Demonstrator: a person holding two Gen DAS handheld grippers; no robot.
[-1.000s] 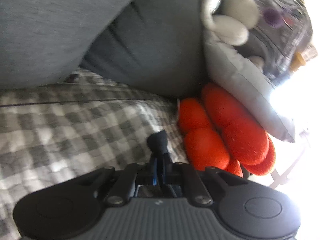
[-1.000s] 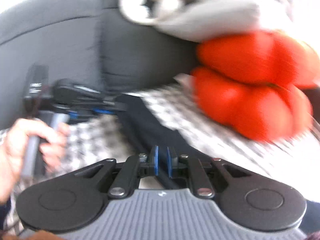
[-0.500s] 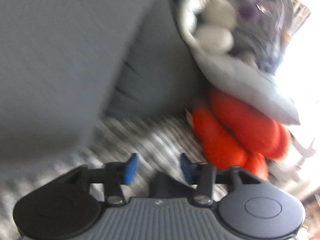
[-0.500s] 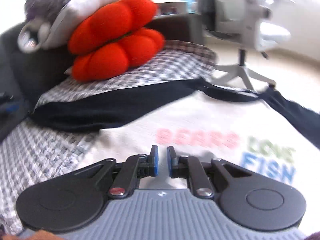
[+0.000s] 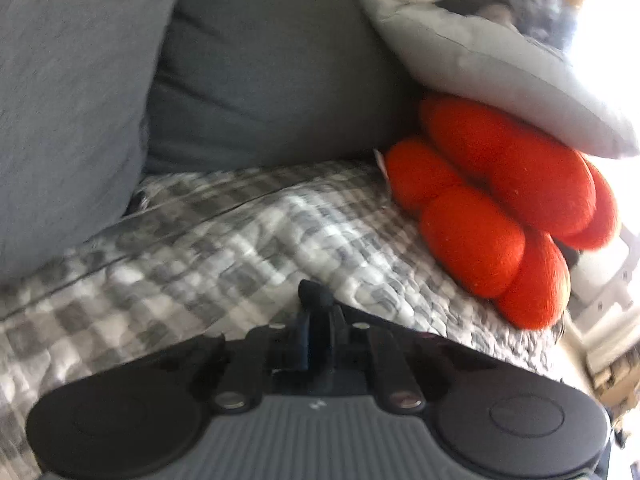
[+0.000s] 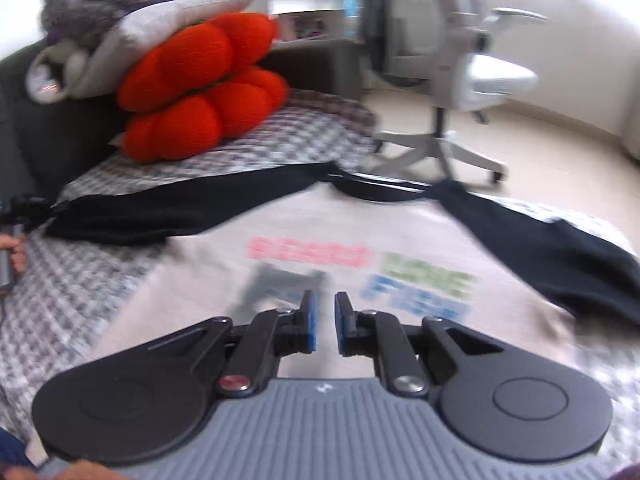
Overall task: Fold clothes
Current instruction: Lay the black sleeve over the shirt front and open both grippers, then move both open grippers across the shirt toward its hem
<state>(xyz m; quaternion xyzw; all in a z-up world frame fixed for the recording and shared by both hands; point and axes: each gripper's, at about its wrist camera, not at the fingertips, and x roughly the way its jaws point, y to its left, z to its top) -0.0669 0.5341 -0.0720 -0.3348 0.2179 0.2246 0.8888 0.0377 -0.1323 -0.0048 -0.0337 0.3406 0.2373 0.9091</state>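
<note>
My left gripper (image 5: 318, 320) is right in front of me, its jaws have just been closing and now they pinch a bunched tip of dark cloth, the end of the shirt's left sleeve (image 6: 180, 212), which pokes up just past the fingertips. Over on my right side, the right gripper (image 6: 323, 326) hovers with its blue pads (image 6: 310, 322) close together, a narrow gap showing between them and nothing in it.

Under that right gripper lies the shirt (image 6: 320, 240), spread flat on the checked blanket (image 5: 200, 248), pale body with blurred coloured lettering, pink, green and blue, just beyond the fingertips. Its dark sleeves run out to either side: the left one stretches away toward the edge of the view, where I can see fingers of my left hand (image 6: 14, 250) around a handle, and the right sleeve (image 6: 560, 256) drapes toward the blanket's edge.

Further on, the orange plush cushion (image 5: 500, 208) sits on the blanket, with a pale grey pillow (image 5: 500, 68) resting on top of it and a soft toy, blurred, above that. Behind them rise the dark grey sofa back (image 5: 272, 80) and a lighter grey cushion (image 5: 68, 100) leaning at its side.

Farthest off, past the blanket's end, a white office chair (image 6: 452, 72) stands on the pale floor, next to a desk I can only make out as a blur.
</note>
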